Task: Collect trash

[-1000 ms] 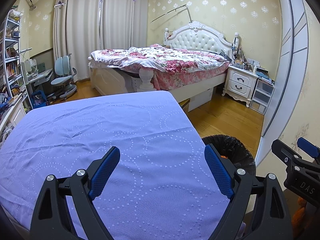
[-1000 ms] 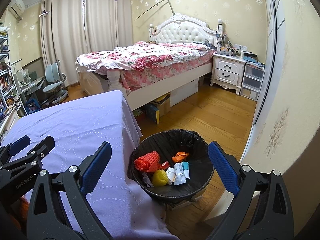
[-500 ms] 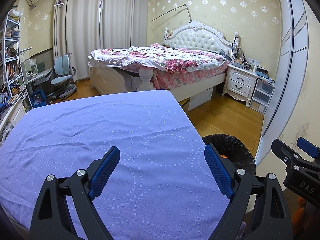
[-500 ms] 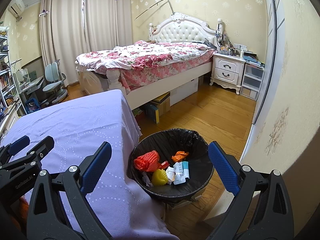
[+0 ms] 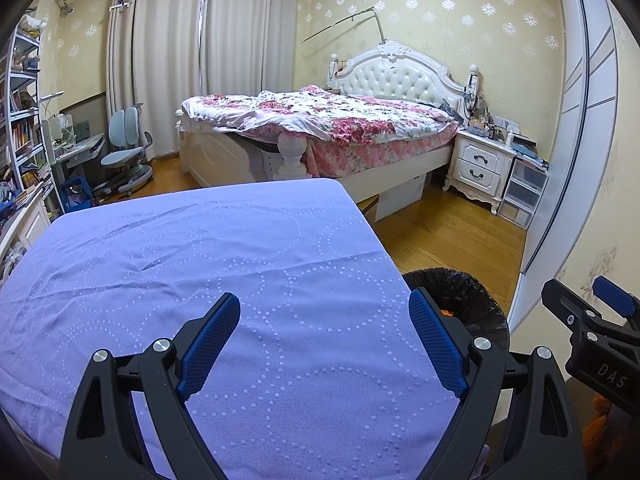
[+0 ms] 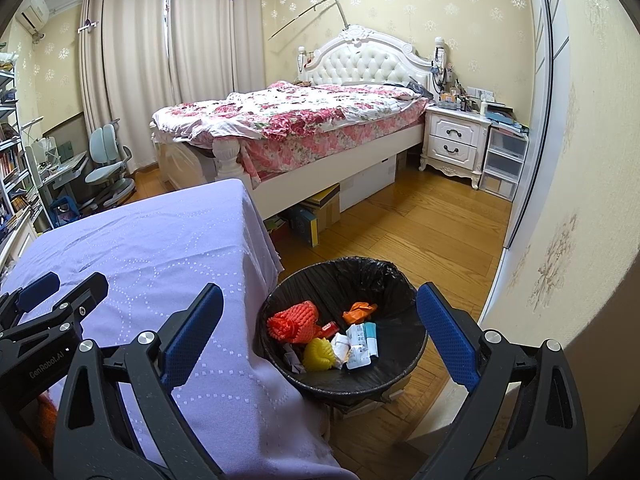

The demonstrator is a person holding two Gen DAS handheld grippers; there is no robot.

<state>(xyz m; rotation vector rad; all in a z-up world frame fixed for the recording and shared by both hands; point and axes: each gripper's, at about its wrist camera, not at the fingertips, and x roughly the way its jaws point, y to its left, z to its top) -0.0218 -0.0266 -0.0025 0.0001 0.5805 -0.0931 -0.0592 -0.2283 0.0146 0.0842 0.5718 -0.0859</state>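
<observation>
Right gripper (image 6: 320,332): jaws wide apart, empty, above bin (image 6: 404,376) beside purple-clothed table (image 6: 160,240). In bin: orange foam net (image 6: 294,322), yellow foam net (image 6: 318,354), wrappers (image 6: 360,344).

You've got two grippers, left gripper (image 5: 324,340) and right gripper (image 6: 320,332). One bin (image 6: 404,280), black liner. In it you can count one red foam net (image 6: 294,322), one yellow foam net (image 6: 318,354), one orange wrapper (image 6: 360,310), several white packets, exact number unclear. One lilac-covered table (image 5: 200,260). One bed (image 6: 304,120), one nightstand (image 6: 456,140), one desk chair (image 6: 104,160).
</observation>
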